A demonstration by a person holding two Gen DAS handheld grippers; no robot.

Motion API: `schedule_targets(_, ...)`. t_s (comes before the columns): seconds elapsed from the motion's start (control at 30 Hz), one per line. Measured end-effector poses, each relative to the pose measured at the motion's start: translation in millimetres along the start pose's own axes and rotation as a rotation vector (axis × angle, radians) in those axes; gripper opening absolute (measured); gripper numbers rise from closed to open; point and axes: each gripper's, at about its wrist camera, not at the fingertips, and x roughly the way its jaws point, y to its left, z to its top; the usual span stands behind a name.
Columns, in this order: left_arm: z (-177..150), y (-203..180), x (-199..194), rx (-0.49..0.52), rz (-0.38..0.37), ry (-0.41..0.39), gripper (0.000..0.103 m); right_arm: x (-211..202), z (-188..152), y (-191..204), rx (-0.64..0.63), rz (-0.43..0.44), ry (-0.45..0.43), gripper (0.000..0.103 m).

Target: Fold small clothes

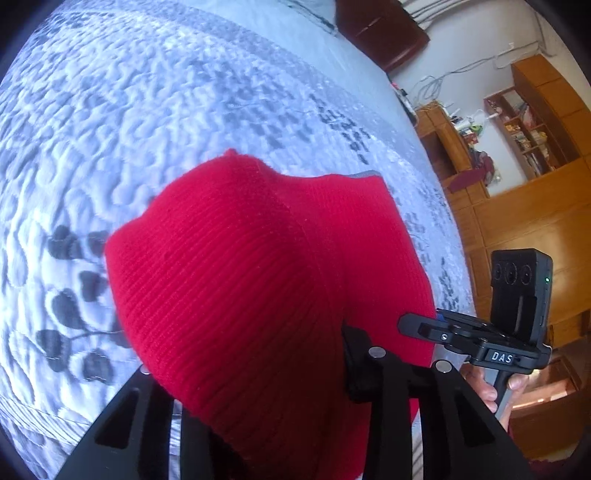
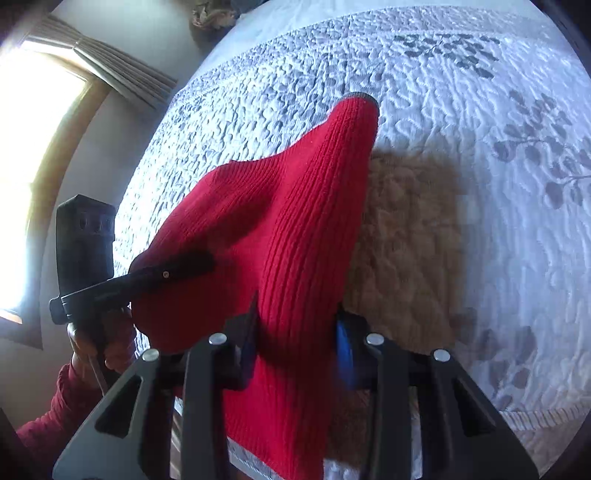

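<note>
A red rib-knit garment point(image 1: 258, 266) with a thin grey edge hangs bunched above the quilted bed point(image 1: 147, 110). It fills the jaws of my left gripper point(image 1: 291, 354): the cloth hides the left finger and presses against the right pad. In the left wrist view my right gripper point(image 1: 417, 326) clamps the garment's right edge. In the right wrist view the red garment point(image 2: 295, 221) runs up between the two pads of my right gripper point(image 2: 295, 332), which grips it. My left gripper point(image 2: 192, 260) pinches its left side, held by a hand in a red sleeve.
The white and grey leaf-patterned quilt point(image 2: 480, 184) spreads under the garment, which casts a brownish shadow point(image 2: 402, 229) on it. Wooden shelves and cabinets point(image 1: 517, 147) stand past the bed's right edge, a dark headboard point(image 1: 380, 29) at its far end. A bright window point(image 2: 37, 147) is at the left.
</note>
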Motion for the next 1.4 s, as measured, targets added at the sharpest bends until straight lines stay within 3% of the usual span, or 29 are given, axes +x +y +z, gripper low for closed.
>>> schedule_targets(0.3,21.5,-97.8,31.8,0.103,-0.083,-0.007,0.036,-84.7,12.4,-44.2,-0.022,-0.073,-0.078,0.033)
schedule_targets(0.57,50.6,-158.2,89.9,0.133,-0.063,0.009,0.036,-127.6,33.7,-107.9,0.017,-0.119,-0.097,0.034)
schedule_targets(0.73,55.6,-166.8,125.5,0.127,-0.011,0.025,0.036,-119.4,45.8,-152.3,0.043,-0.118,-0.068,0.034)
schedule_targets(0.93,59.0,-149.0,167.2,0.083,0.053,0.048,0.037,-93.0,49.0,-202.6,0.135,-0.096,-0.025,0.034)
schedule_targets(1.1,55.2,-132.6,179.4,0.084,0.054,0.043,0.045,-80.1,40.9,-226.7,0.166,-0.047,-0.02,0.037)
schedule_targets(1.33,46.8,-132.2,177.7,0.09,0.094,0.046,0.055,-83.6,31.5,-227.0,0.197,-0.056,-0.037,0.051)
schedule_targets(1.4,40.4,-137.4,164.4,0.096,0.123,0.048,0.06,-96.2,21.6,-219.0,0.19,-0.073,-0.054,0.06)
